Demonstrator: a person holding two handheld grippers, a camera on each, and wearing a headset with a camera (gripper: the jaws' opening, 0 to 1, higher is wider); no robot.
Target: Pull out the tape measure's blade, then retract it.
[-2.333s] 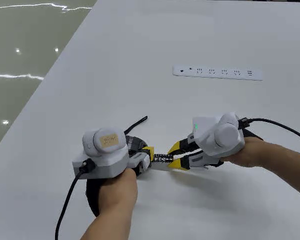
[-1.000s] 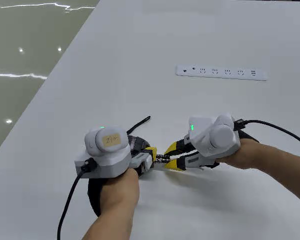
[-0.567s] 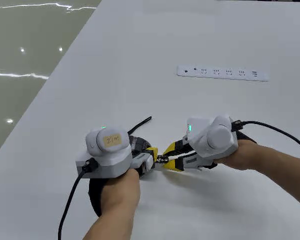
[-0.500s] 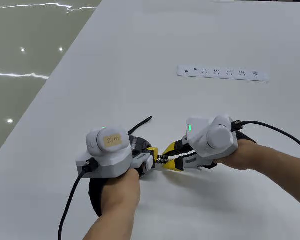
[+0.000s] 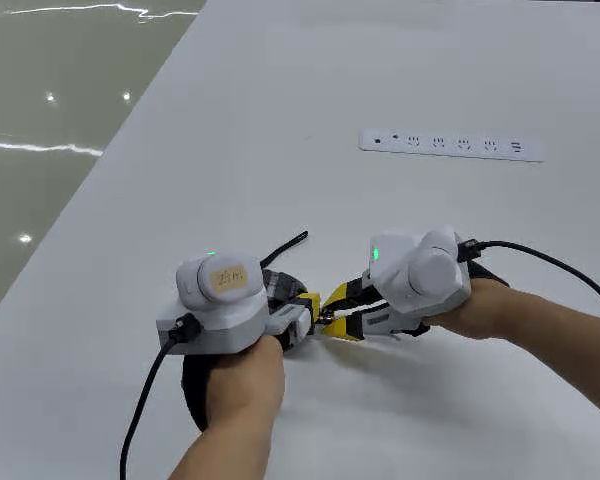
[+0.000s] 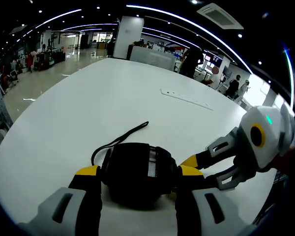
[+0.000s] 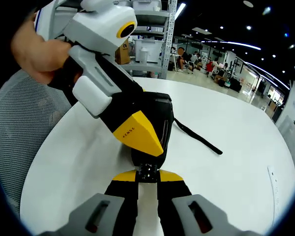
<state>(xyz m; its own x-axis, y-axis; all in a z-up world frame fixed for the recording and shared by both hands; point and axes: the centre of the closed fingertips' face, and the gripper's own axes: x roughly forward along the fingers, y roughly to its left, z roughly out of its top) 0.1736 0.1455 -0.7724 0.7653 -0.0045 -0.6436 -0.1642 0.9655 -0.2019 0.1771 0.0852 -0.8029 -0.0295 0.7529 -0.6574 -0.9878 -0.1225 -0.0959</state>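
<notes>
Black plastic casing: the tape measure (image 6: 132,164) is clamped across its body by the left tongs (image 6: 139,173), low on the white tabletop (image 5: 310,90). Whether the case actually rests on the surface cannot be confirmed. Its wrist strap (image 6: 120,136) trails away over the tabletop.

The right tongs (image 7: 147,176) are clenched, jaws pinched nearly together on the end hook of the blade (image 7: 148,170). The hook lies just beside the case mouth, with hardly any blade showing. In the head view the yellow tips of the two tools nearly meet.

Governing relation: the blade's long axis runs from the case mouth straight along the right tongs, roughly left to right across the person. The right hand is nearer the hook and holds it; the left anchors the case.

Assessment: the blade appears at or near full retraction. Any draw would require the right tongs to travel away from the case along that axis. Risk noted: the small hook slipping from the pinch. A power strip (image 5: 450,145) lies well apart, no obstruction.
</notes>
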